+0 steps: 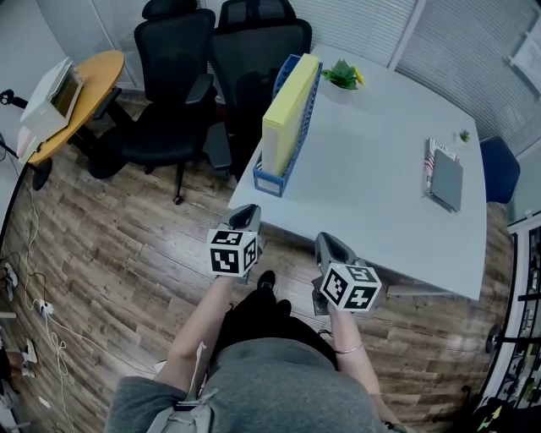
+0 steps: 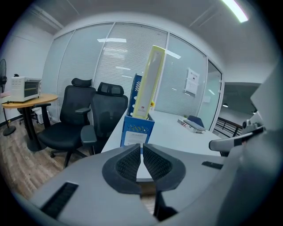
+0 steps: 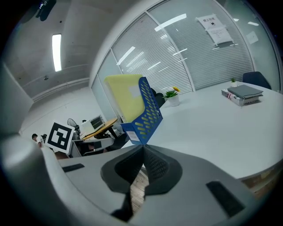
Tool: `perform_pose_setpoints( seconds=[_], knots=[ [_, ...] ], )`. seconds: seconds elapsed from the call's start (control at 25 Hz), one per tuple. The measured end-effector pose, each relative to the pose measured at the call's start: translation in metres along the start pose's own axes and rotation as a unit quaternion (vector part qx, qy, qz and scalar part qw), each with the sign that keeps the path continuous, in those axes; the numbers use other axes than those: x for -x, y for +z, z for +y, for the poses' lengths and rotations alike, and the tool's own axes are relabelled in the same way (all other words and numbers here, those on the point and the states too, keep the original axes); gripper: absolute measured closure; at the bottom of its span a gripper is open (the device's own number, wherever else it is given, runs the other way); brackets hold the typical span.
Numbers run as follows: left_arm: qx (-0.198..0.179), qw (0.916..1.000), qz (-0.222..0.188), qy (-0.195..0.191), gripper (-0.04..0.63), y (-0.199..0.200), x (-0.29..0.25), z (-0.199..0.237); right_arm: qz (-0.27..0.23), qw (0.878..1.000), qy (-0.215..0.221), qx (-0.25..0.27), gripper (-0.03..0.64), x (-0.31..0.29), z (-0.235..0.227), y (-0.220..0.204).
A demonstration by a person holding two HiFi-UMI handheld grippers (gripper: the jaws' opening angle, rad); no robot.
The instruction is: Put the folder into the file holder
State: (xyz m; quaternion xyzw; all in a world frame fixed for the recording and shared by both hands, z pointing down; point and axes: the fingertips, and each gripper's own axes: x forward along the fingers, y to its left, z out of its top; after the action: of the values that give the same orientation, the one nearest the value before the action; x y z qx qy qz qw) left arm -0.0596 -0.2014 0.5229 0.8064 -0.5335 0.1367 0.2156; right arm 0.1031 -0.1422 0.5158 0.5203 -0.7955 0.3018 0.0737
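The room is bright all over. A long ceiling light (image 2: pixel 234 9) glows at the upper right of the left gripper view, and its glare streaks the glass wall (image 2: pixel 110 40). Both gripper views bulge round, with dark corners. The table (image 1: pixel 380 203) looks pale and shiny.

- The head view looks steeply down from overhead, facing the near edge of the white tabletop (image 1: pixel 372 194) from some way off.
- The left gripper view sits low by the tabletop's corner, looking along its jaws at the blue file holder (image 2: pixel 138 130) end-on.
- The right gripper view, rolled sideways, faces the file holder's mesh side across the tabletop.
- All 3 share the file holder and tabletop.
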Motion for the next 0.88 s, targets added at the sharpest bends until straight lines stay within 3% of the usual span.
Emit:
perform_pose_setpoints(
  seconds=[0.2, 0.88],
  knots=[
    [-0.013, 0.9999, -0.003, 0.001, 0.563, -0.002, 0.006, -0.004, 0.003, 1.000, 0.006, 0.008, 0.612, 0.000, 0.002, -0.002],
    [0.009, 0.9999, 0.005, 0.013, 0.561, -0.017, 0.018, 0.006, 0.015, 0.999, 0.005, 0.029, 0.614, 0.001, 0.007, -0.006]
  ],
)
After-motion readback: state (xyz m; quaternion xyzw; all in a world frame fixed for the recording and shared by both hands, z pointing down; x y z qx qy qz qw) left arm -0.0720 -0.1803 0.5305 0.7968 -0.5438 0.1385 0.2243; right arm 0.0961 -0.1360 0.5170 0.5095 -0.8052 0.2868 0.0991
